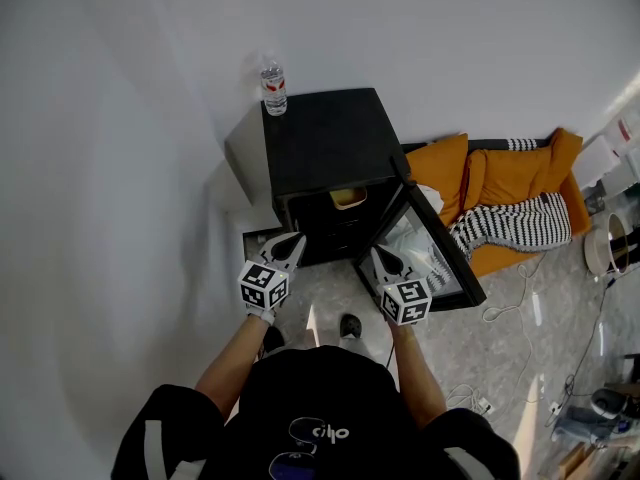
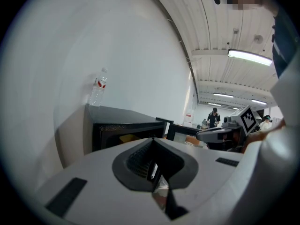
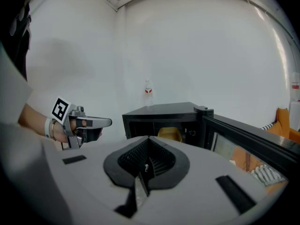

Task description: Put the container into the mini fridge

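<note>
1. The right gripper (image 3: 140, 185) is nearest. Its two jaws are pressed together with nothing between them. In the head view the right gripper (image 1: 377, 256) is held just in front of the open fridge and points into it.
2. The left gripper (image 2: 157, 175) also has its jaws closed on nothing. From above, the left gripper (image 1: 296, 240) sits at the lower left of the fridge front. It is beside the right one but not touching it.
3. The mini fridge (image 1: 330, 143) is a black box standing against a white wall. Its door (image 1: 430, 253) is swung wide open to the person's right.
4. The container (image 1: 348, 197) is yellowish and sits inside the fridge, in the upper part of the compartment. It is clear of both grippers. The right gripper view shows the container (image 3: 169, 134) through the open front.
5. A water bottle (image 1: 273, 88) stands upright on the fridge top, at the back left corner.
6. Beyond the door, orange cushions (image 1: 500, 173) and a black-and-white striped cloth (image 1: 515, 223) lie on the floor.
7. White cables (image 1: 510, 303) trail over the floor near the door.
</note>
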### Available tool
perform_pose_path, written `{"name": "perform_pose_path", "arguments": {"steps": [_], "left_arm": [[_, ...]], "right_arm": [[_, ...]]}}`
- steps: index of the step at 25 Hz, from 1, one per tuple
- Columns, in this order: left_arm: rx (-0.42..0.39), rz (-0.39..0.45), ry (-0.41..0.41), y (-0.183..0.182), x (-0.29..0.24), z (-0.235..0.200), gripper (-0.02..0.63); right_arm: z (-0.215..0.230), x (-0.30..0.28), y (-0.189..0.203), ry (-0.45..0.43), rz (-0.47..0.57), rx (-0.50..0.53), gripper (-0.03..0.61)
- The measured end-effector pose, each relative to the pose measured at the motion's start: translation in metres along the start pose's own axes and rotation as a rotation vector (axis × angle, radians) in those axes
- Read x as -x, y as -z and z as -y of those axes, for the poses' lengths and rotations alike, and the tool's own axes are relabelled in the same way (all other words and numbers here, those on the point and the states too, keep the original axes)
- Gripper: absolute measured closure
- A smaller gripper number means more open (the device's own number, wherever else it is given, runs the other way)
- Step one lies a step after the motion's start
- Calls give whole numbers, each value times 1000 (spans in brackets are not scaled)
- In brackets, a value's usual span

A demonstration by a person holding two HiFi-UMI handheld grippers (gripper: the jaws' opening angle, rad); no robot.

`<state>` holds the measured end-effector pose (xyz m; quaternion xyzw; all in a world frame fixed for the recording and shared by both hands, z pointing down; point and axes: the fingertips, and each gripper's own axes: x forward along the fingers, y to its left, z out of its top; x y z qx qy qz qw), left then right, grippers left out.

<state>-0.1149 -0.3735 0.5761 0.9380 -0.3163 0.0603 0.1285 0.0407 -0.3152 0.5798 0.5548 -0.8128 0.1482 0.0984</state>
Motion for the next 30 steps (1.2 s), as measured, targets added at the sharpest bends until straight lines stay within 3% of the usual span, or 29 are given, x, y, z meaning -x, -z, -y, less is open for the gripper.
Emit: {"name": "perform_pose_path", "arguments": {"steps": [30], "left_arm": [[23,-8,-1,8,-2,1,606]], "right_arm": [[1,-1,4,-13,-7,12,571]]}}
